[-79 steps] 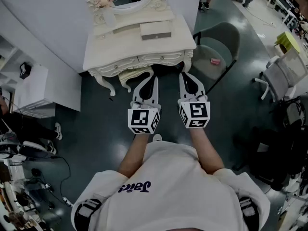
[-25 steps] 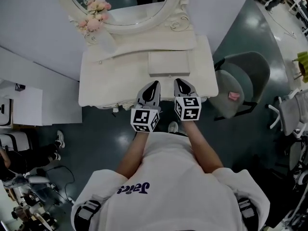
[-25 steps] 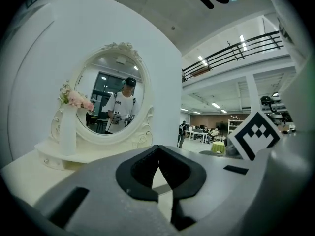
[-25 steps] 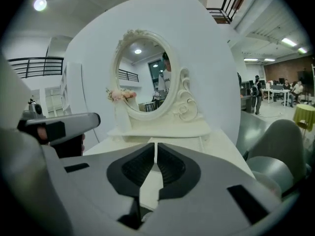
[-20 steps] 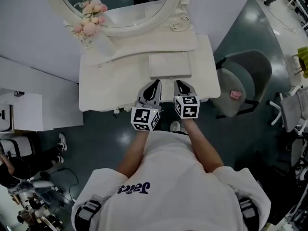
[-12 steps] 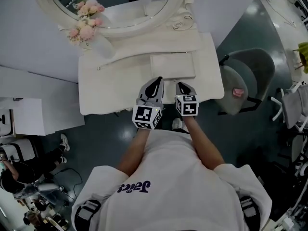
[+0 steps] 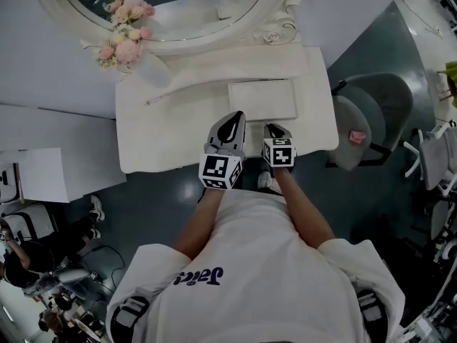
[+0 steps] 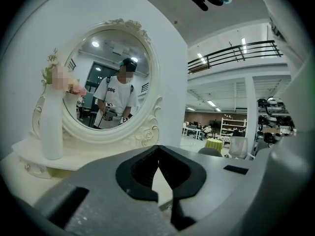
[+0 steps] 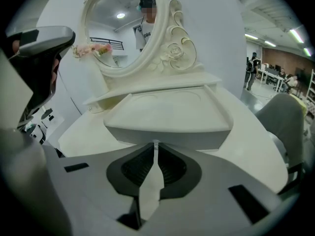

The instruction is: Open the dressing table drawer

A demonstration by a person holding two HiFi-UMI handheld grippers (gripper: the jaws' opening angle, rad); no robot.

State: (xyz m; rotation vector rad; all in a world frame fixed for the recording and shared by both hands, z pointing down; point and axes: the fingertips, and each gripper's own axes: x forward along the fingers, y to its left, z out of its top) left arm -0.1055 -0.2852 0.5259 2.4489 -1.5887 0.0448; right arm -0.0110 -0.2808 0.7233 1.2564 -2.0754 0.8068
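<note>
Both of my grippers are over the front edge of the white dressing table point(image 7: 157, 145); the left gripper point(image 8: 157, 149) has its jaws together and empty and faces the oval mirror point(image 8: 106, 95). The right gripper point(image 9: 155, 144) also has its jaws together, the tips at the middle of the front face of the small drawer box point(image 9: 167, 114) on the tabletop below the mirror. I cannot tell whether the tips touch it.
</note>
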